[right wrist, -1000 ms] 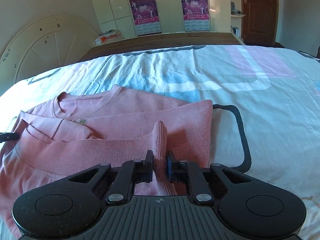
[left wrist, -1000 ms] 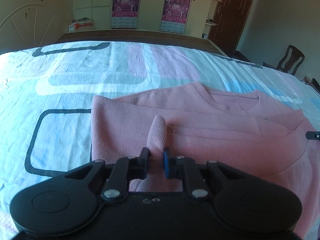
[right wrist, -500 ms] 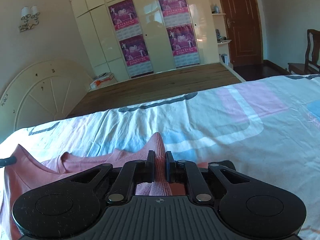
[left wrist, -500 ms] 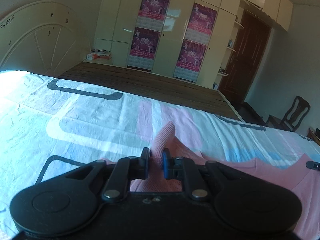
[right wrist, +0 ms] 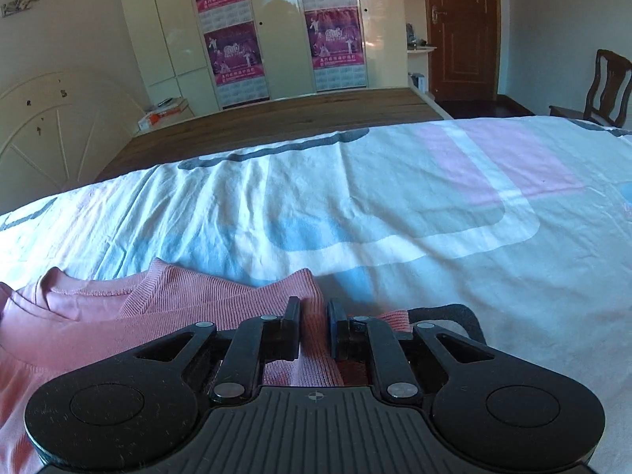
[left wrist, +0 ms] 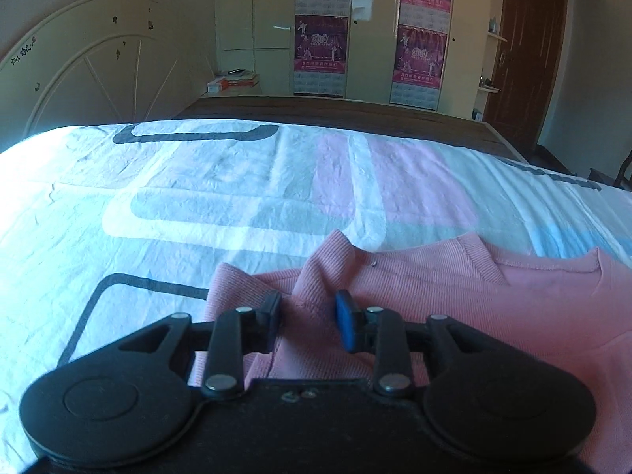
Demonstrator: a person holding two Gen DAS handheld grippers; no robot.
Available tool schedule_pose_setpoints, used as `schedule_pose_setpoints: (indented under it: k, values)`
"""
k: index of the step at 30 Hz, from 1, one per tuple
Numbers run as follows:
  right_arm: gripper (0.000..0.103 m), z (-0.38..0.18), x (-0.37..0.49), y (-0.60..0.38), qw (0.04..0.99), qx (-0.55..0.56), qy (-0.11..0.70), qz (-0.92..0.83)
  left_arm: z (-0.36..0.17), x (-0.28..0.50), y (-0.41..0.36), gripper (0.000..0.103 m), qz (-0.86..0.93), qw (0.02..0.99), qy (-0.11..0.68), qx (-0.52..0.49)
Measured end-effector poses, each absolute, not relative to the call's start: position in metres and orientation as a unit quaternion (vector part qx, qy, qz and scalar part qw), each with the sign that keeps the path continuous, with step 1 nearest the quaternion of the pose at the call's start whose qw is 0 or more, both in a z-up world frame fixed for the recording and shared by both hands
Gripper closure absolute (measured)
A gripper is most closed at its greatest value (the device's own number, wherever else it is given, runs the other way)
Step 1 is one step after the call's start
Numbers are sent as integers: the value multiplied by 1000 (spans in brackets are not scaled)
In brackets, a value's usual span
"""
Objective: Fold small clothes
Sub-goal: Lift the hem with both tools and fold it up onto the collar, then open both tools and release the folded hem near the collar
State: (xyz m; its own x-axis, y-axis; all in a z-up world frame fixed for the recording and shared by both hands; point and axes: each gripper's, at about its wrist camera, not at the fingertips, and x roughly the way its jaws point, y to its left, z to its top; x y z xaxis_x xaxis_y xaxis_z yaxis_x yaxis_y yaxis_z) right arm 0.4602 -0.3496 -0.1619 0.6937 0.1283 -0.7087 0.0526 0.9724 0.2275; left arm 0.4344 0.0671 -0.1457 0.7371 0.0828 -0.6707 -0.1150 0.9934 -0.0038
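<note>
A pink knit sweater (left wrist: 454,288) lies folded on the bed sheet (left wrist: 221,197), its neckline toward the far side. My left gripper (left wrist: 308,312) is open low over the sweater's left edge; a raised peak of pink fabric stands between the parted fingers. In the right wrist view the sweater (right wrist: 130,316) fills the lower left. My right gripper (right wrist: 314,318) sits at the sweater's right edge with its fingers slightly parted around a fold of pink fabric; the grip looks loose.
The bed sheet (right wrist: 414,213) is white with pink, blue and grey shapes. A dark wooden bed end (right wrist: 276,118) lies beyond it. Wardrobes with posters (left wrist: 320,39) stand at the back. A door (right wrist: 462,27) and a chair (right wrist: 604,87) are on the right.
Both grippers carried the sweater's near edge up and forward over the garment, then came down. The left gripper has opened and let go of the fabric; the right fingers have parted slightly.
</note>
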Motion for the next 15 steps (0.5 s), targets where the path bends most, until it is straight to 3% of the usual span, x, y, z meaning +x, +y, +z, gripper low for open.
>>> schedule_pose_setpoints:
  k: [2, 3, 8, 15]
  values:
    - [86, -149, 450, -351, 921, 116, 372, 19, -134, 418, 70, 51, 67, 939, 336, -23]
    - [86, -142, 444, -351, 923, 116, 365, 26, -127, 407, 71, 48, 62, 945, 322, -24]
    - [85, -121, 403, -329, 926, 100, 355, 81, -113, 361, 57, 46, -1, 950, 311, -9]
    - [85, -146, 360, -284, 915, 36, 386, 112, -149, 333, 53, 46, 5, 931, 364, -8]
